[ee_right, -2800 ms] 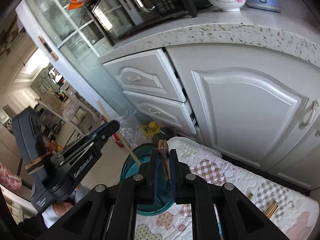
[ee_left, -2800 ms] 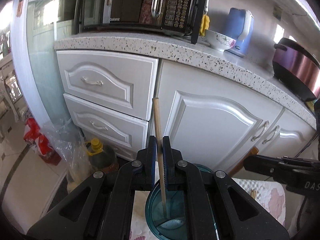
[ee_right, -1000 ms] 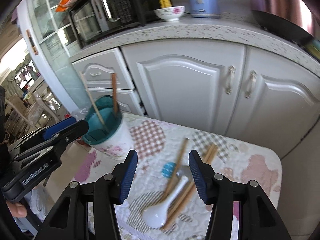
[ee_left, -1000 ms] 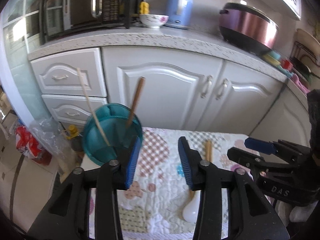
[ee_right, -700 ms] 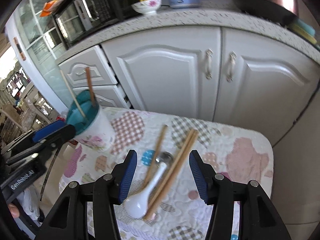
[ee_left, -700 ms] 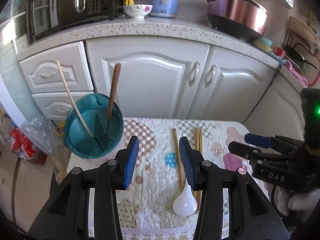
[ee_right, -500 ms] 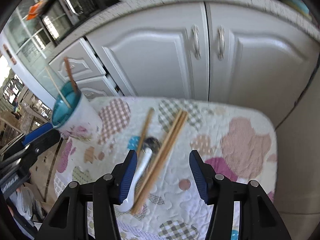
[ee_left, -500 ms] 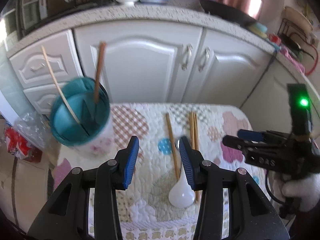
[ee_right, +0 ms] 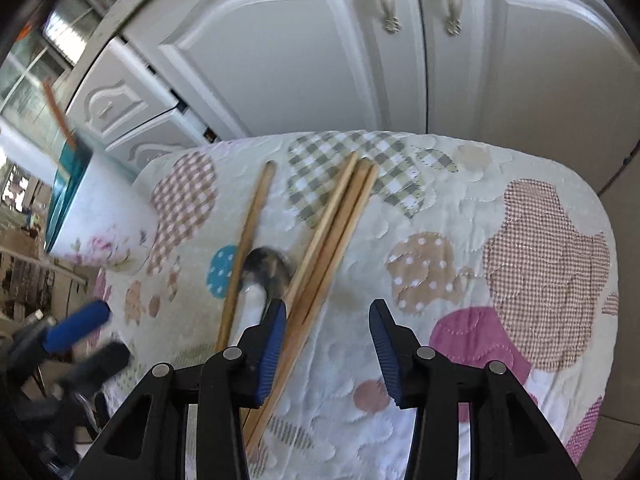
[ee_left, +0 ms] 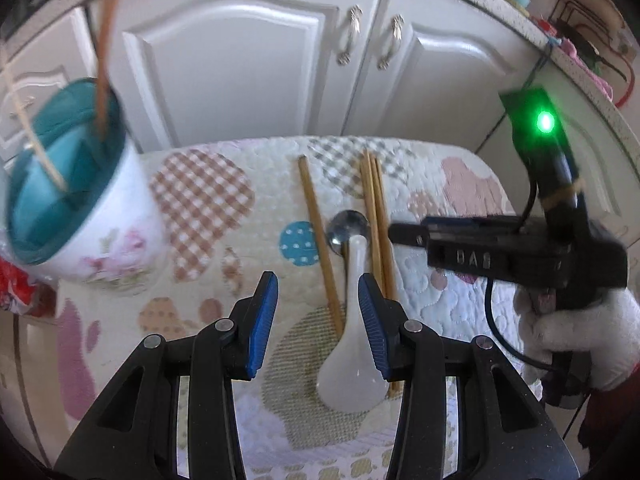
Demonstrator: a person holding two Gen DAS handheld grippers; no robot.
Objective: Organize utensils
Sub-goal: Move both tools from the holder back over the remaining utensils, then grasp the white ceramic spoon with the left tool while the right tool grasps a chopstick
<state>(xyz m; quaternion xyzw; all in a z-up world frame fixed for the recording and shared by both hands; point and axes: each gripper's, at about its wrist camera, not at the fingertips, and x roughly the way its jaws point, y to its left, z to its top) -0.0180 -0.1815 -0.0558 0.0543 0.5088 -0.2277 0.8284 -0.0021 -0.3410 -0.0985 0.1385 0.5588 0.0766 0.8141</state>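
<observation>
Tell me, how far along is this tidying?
Partly done. Two sticks already stand in the cup. Nothing is in hand: the left gripper and right gripper both have open jaws above the cloth. Still lying there: a single chopstick, a bundle of chopsticks, a white spoon and a metal spoon.

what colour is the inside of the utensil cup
Teal inside the utensil cup, with a white floral outside; the left wrist view shows it best.

The white spoon's [ee_right: 251,307] bowl hides behind the right gripper [ee_right: 328,334]. The holder cup [ee_left: 76,196] is smeared with blur, its 2 sticks cut off by the top edge.
</observation>
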